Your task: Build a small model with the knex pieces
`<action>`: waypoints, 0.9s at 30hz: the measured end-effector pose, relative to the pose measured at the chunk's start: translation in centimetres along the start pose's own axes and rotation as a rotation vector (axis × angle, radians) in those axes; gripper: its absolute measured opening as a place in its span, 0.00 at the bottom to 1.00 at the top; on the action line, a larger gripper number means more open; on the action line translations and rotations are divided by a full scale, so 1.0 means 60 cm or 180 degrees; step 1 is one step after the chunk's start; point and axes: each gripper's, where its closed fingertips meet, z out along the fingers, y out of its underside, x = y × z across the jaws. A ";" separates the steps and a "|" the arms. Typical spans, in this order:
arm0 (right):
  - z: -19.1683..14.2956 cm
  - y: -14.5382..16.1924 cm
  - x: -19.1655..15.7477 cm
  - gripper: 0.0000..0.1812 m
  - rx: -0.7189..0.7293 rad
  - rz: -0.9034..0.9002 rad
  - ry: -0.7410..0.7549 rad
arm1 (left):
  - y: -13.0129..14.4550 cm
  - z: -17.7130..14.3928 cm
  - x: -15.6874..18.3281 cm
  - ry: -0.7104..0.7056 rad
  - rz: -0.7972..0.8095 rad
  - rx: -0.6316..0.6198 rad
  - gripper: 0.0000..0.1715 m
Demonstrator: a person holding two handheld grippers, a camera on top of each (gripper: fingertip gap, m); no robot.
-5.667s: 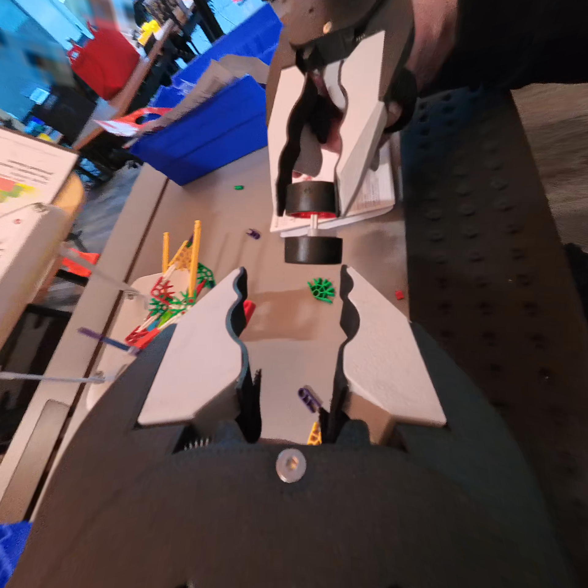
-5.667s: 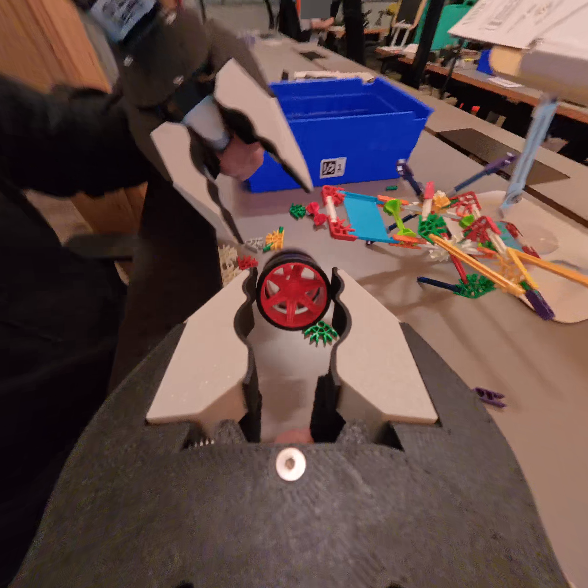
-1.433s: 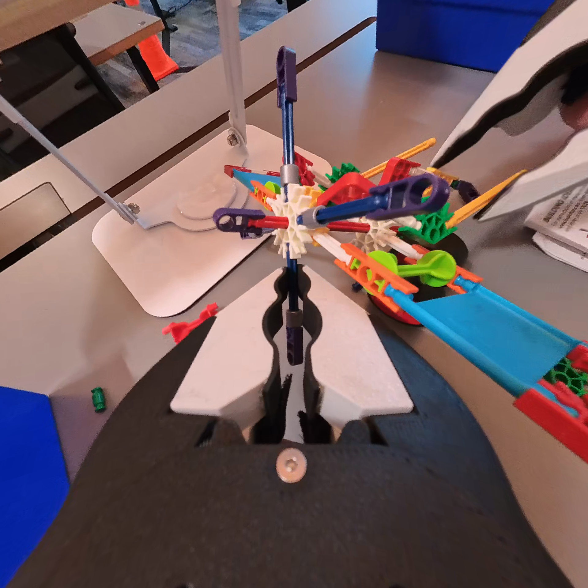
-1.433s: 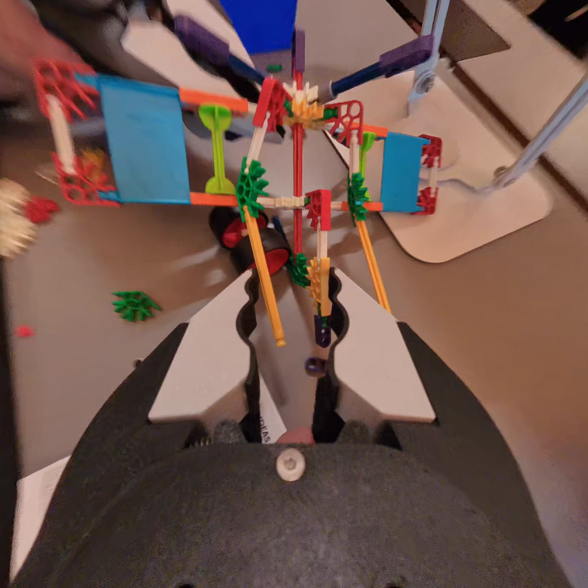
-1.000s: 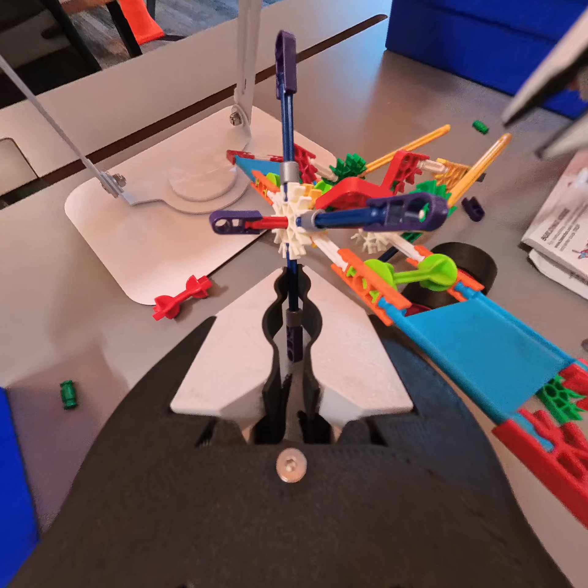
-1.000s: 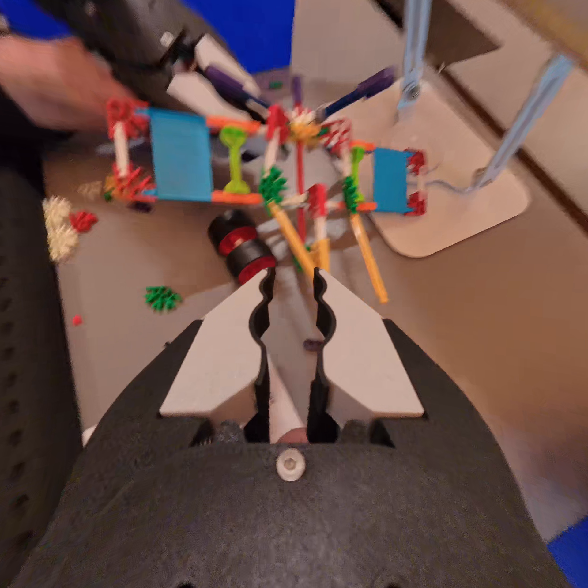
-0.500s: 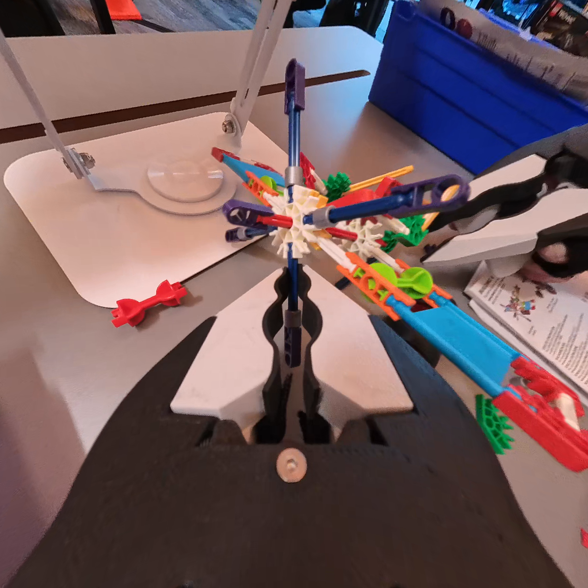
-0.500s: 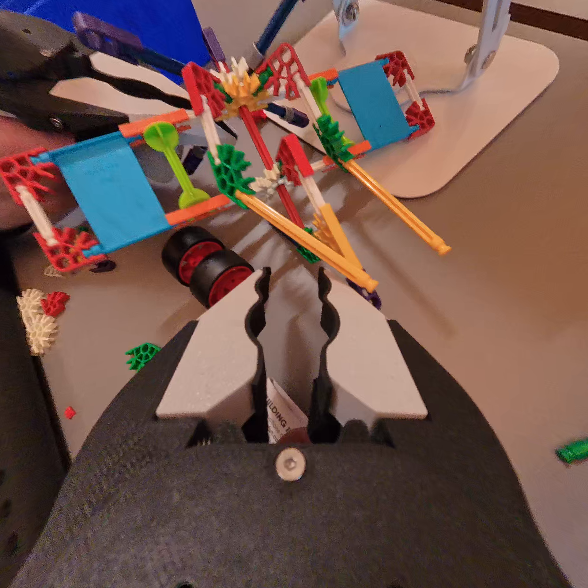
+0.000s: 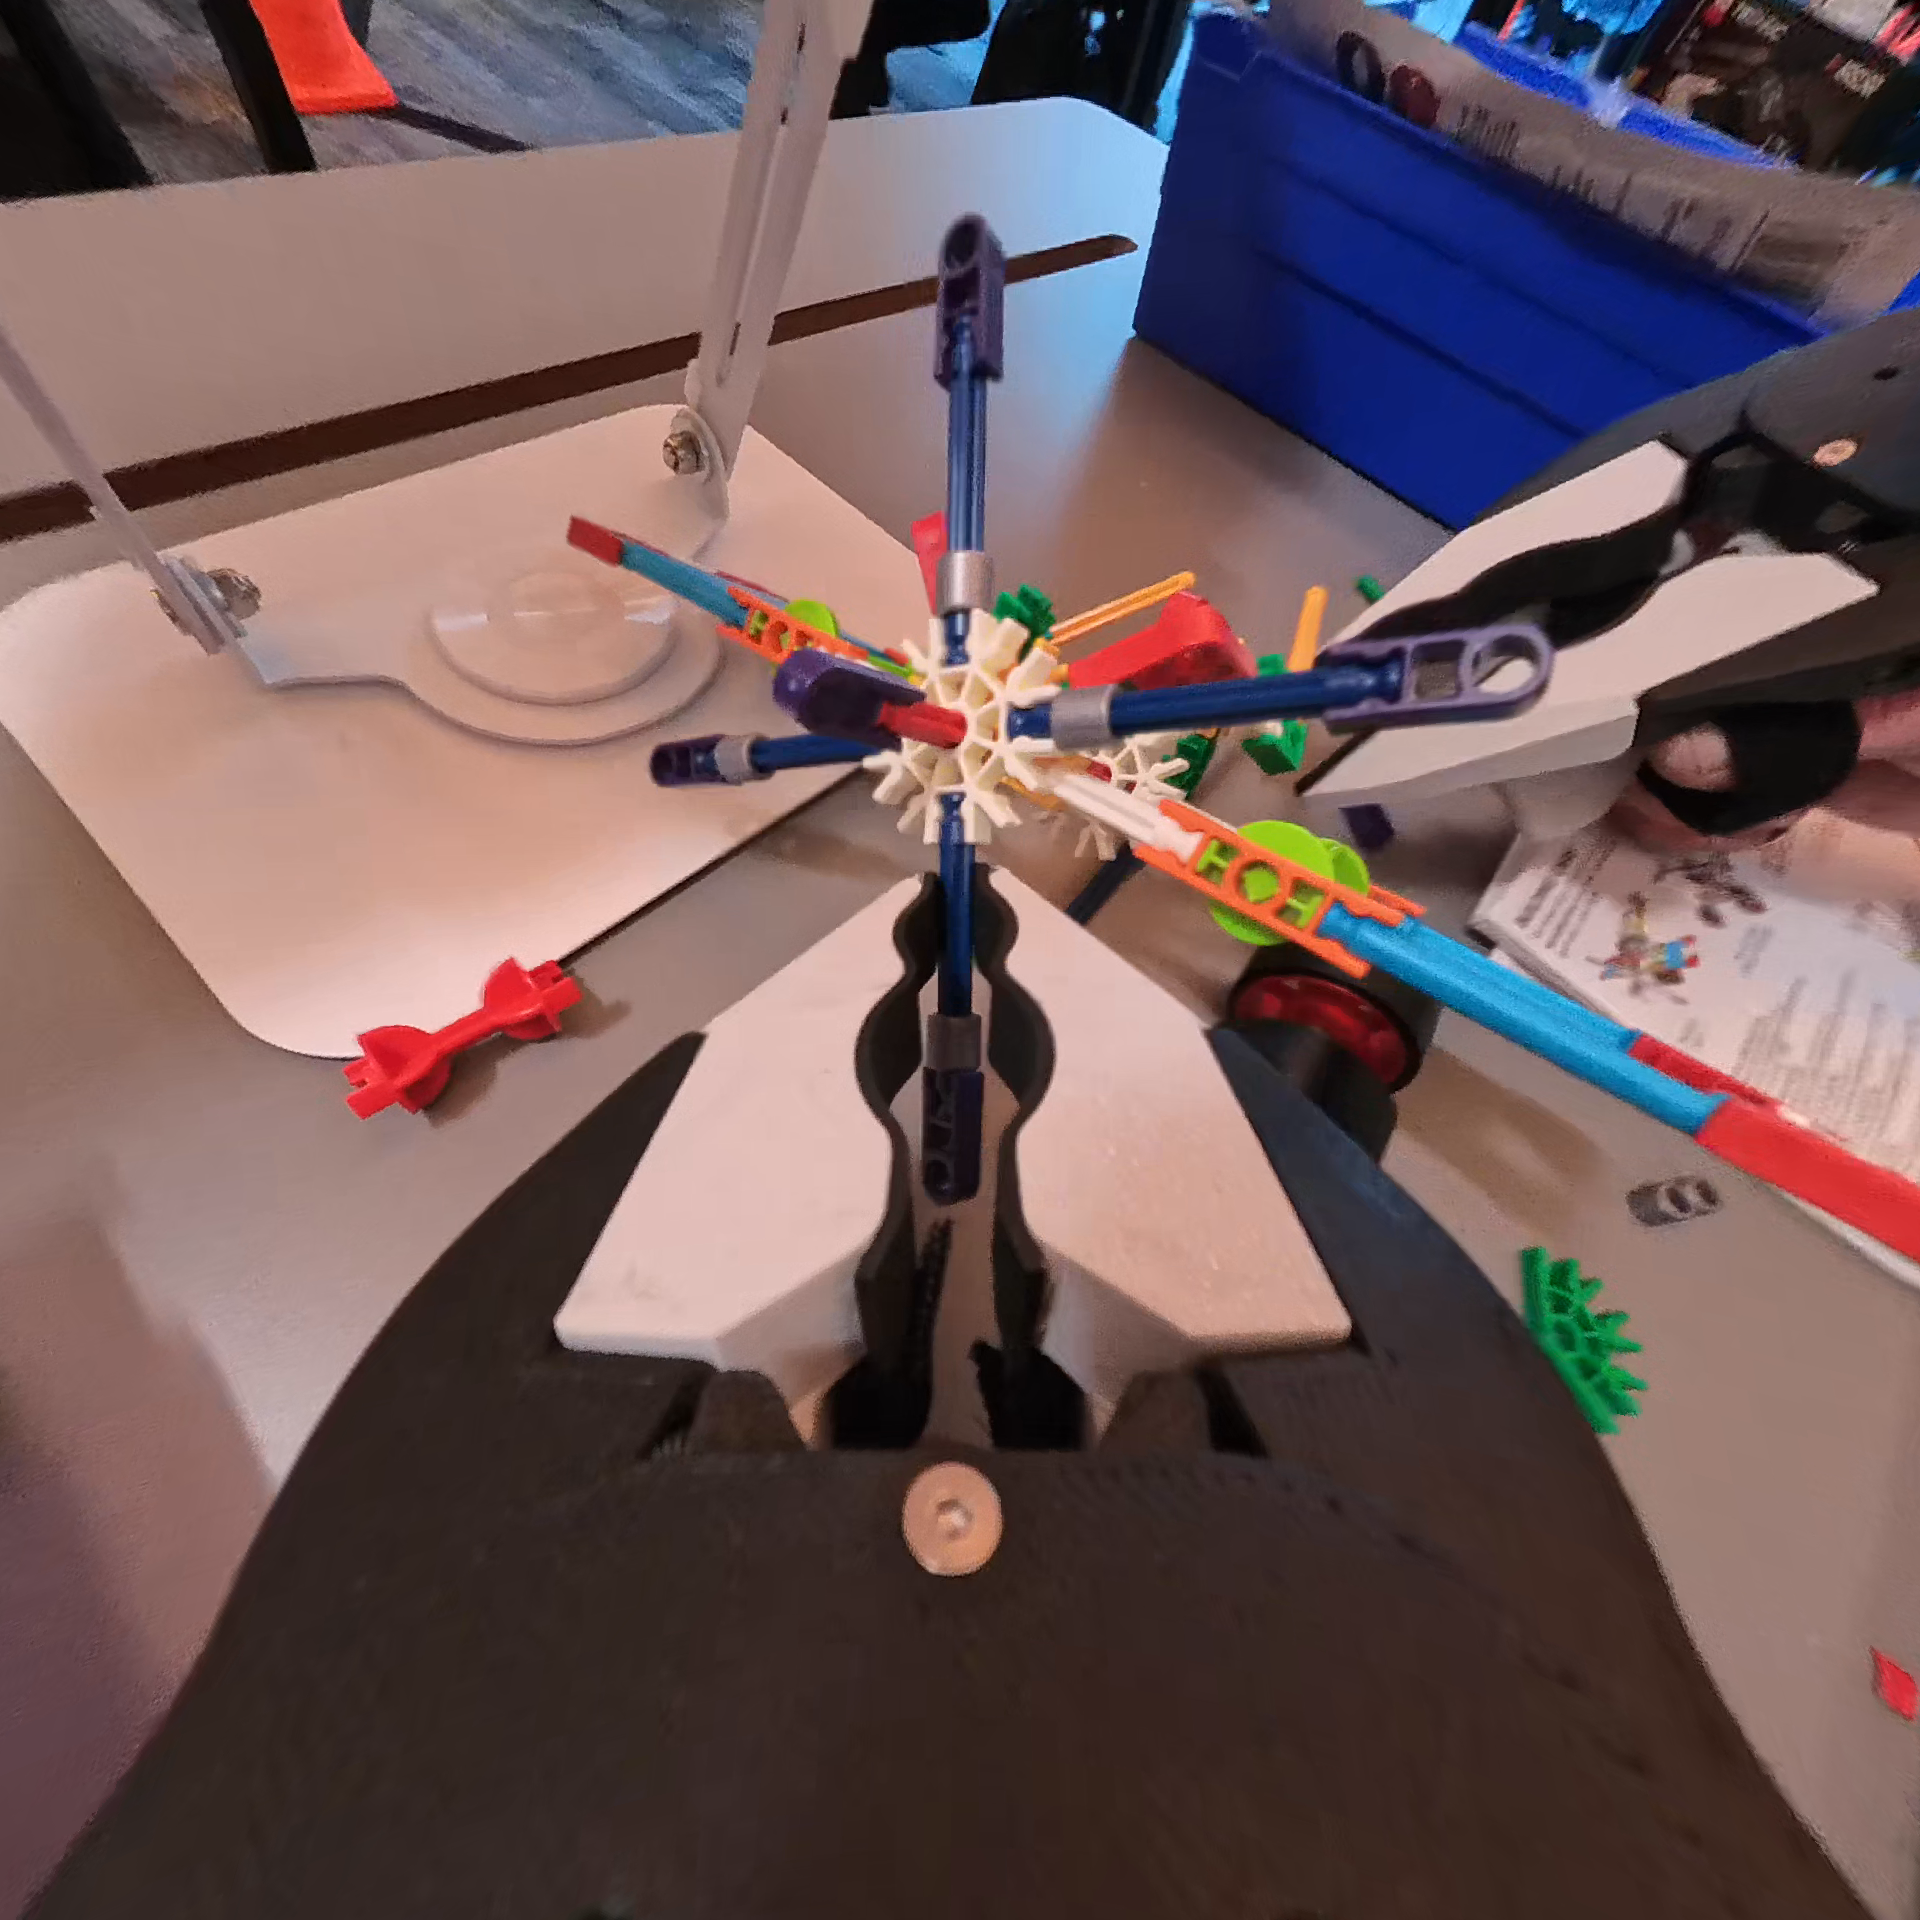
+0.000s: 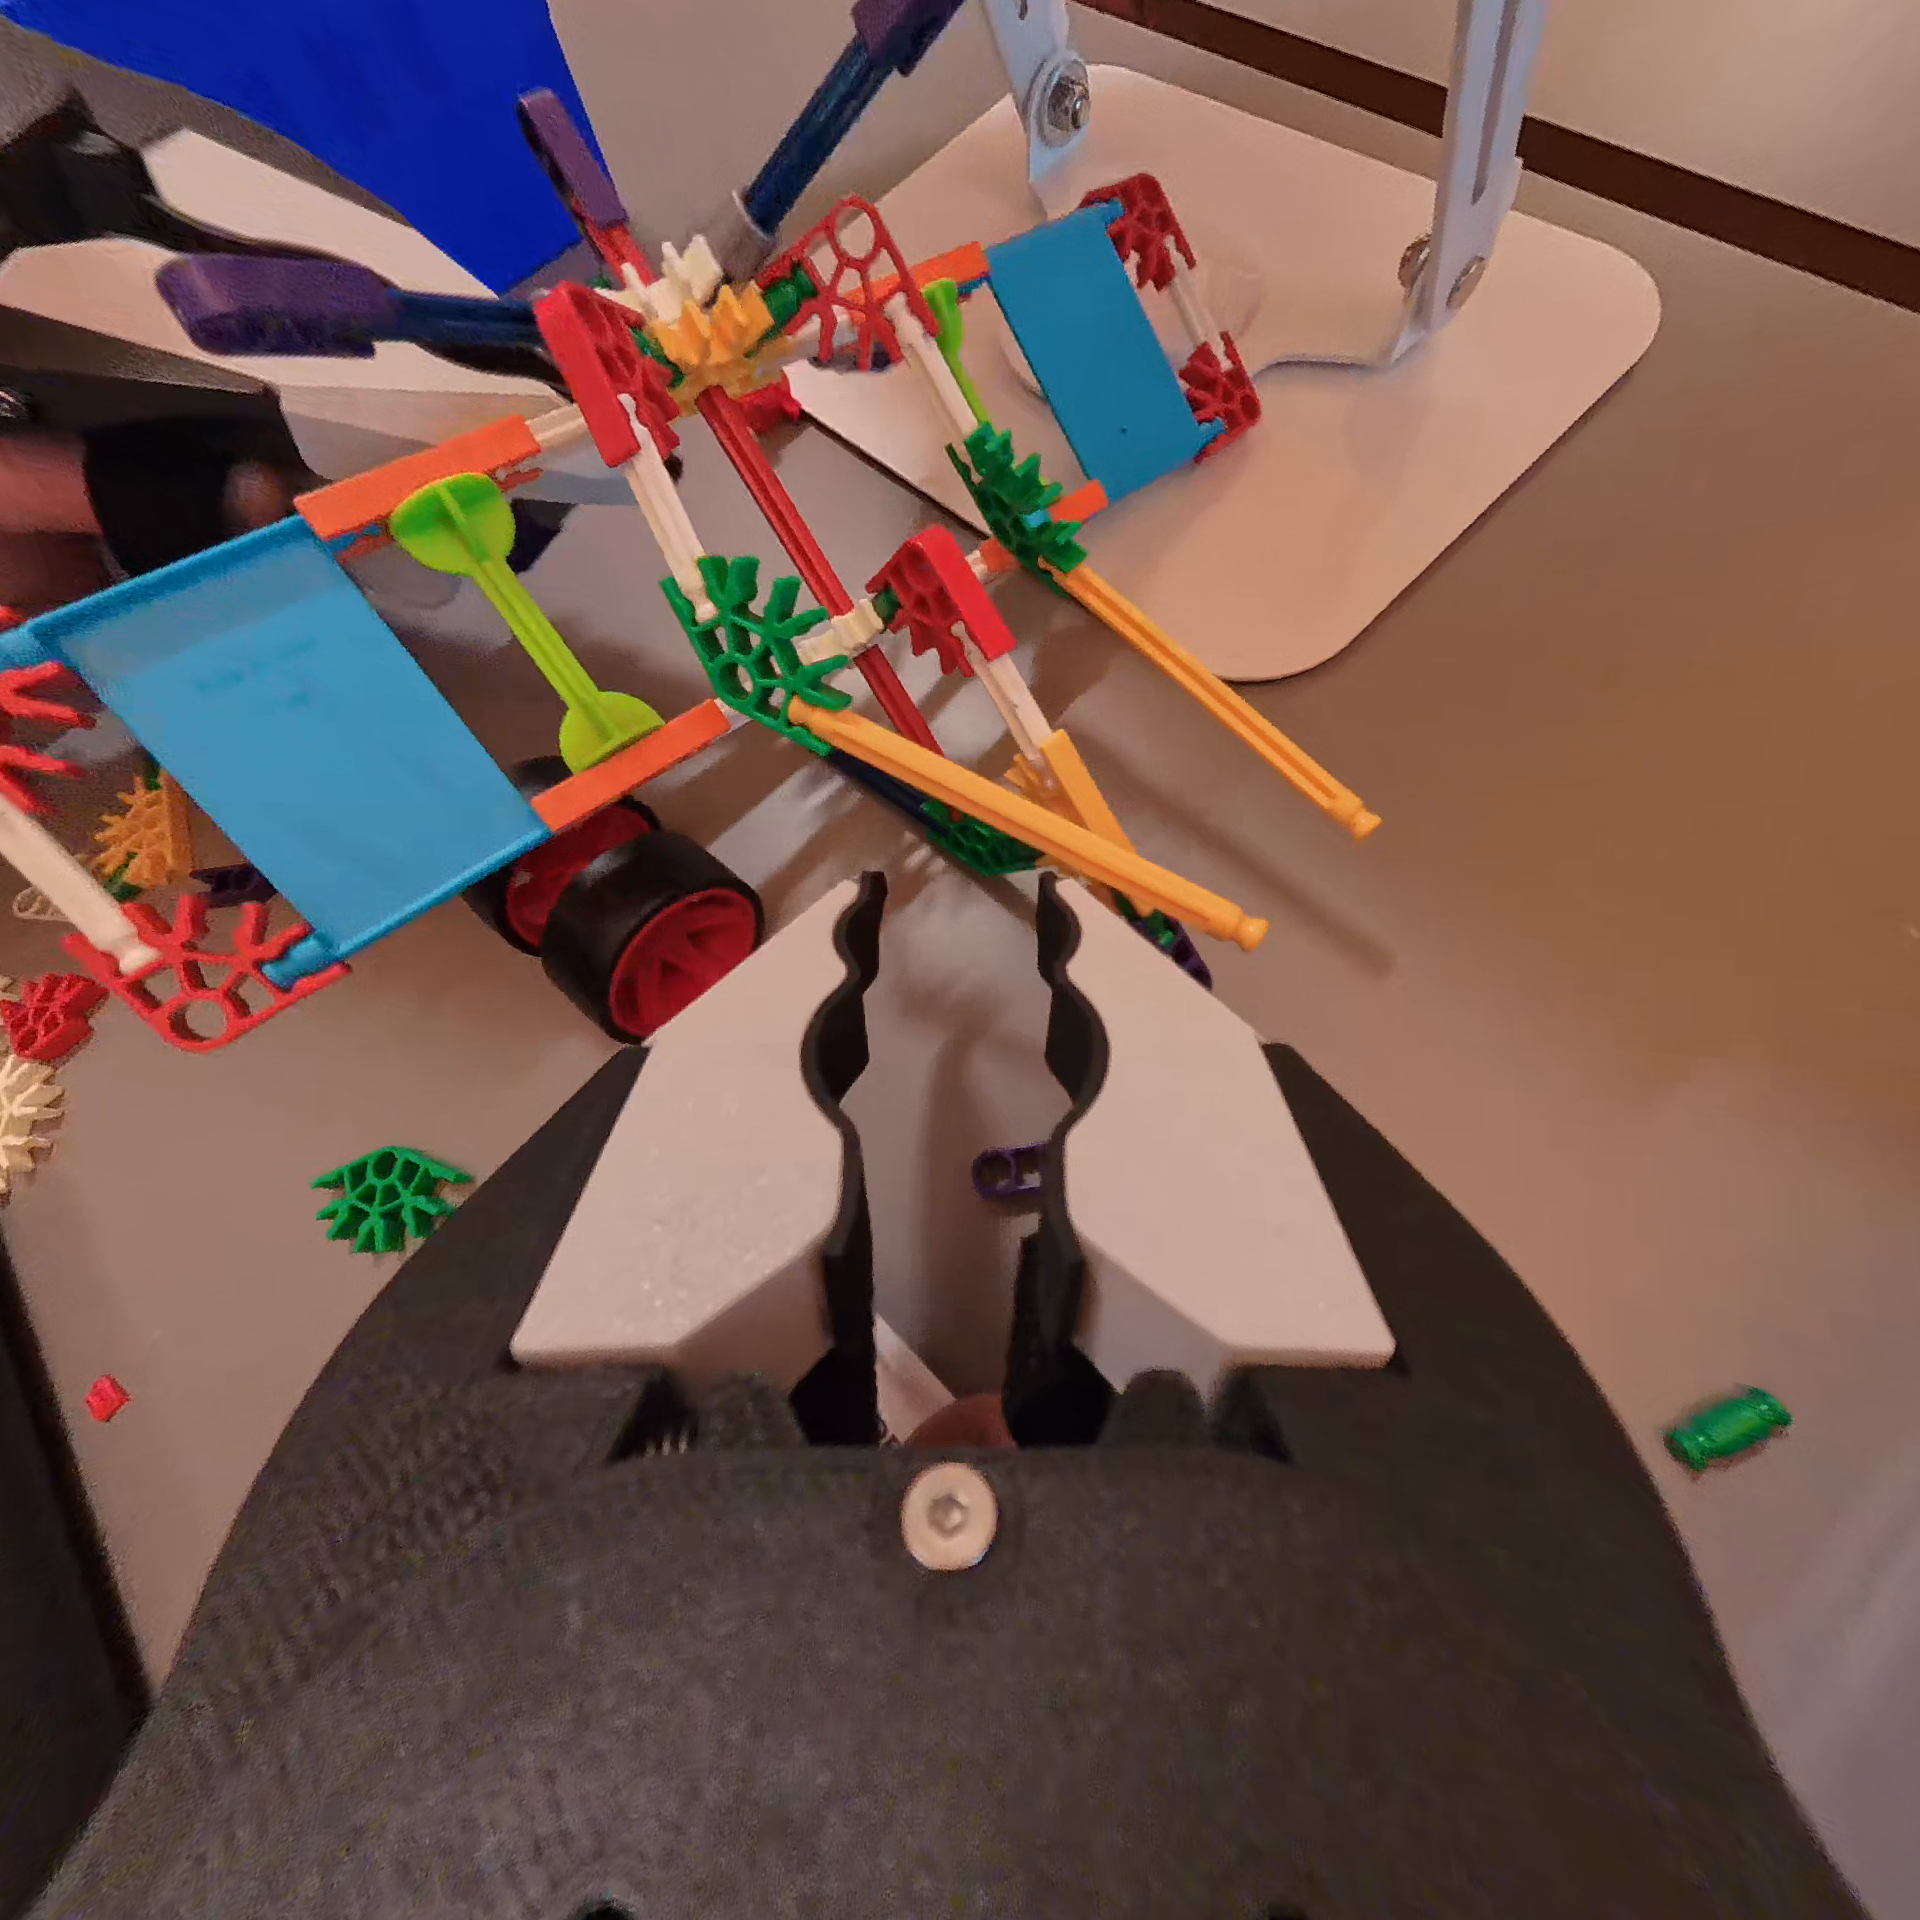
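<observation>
Since half a second ago, the right gripper [image 10: 954, 935] has been brought closer to the yellow rods [image 10: 1029, 831] of the toy model [image 10: 727, 436]; its jaws are parted and empty. The left gripper [image 9: 956, 914] is clenched on a dark blue rod [image 9: 954, 935], whose long axis runs straight along the fingers to the white hub [image 9: 966, 727]. The model is held clear of the table [image 10: 1558, 935], directly ahead of the right gripper, beside the red-hubbed wheels [image 10: 644, 945].

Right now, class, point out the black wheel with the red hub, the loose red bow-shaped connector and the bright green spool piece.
Black wheel [image 10: 652, 957], right wrist view: red hub.
Red connector [image 9: 457, 1037], left wrist view: waist.
Green spool [image 10: 523, 613], right wrist view: stem.
</observation>
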 end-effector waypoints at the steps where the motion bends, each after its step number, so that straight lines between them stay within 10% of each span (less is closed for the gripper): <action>1: 0.001 0.001 0.003 0.15 -0.0008 0.0001 0.0006 | -0.001 -0.002 -0.004 -0.0099 0.0164 -0.0022 0.02; 15: 0.017 0.016 0.014 0.13 -0.0165 -0.0165 0.0100 | -0.041 -0.035 -0.039 -0.0961 0.1760 0.0023 0.44; 27: 0.020 0.018 0.008 0.14 -0.0164 -0.0185 0.0045 | -0.034 0.020 -0.031 -0.0908 0.2080 -0.0076 0.18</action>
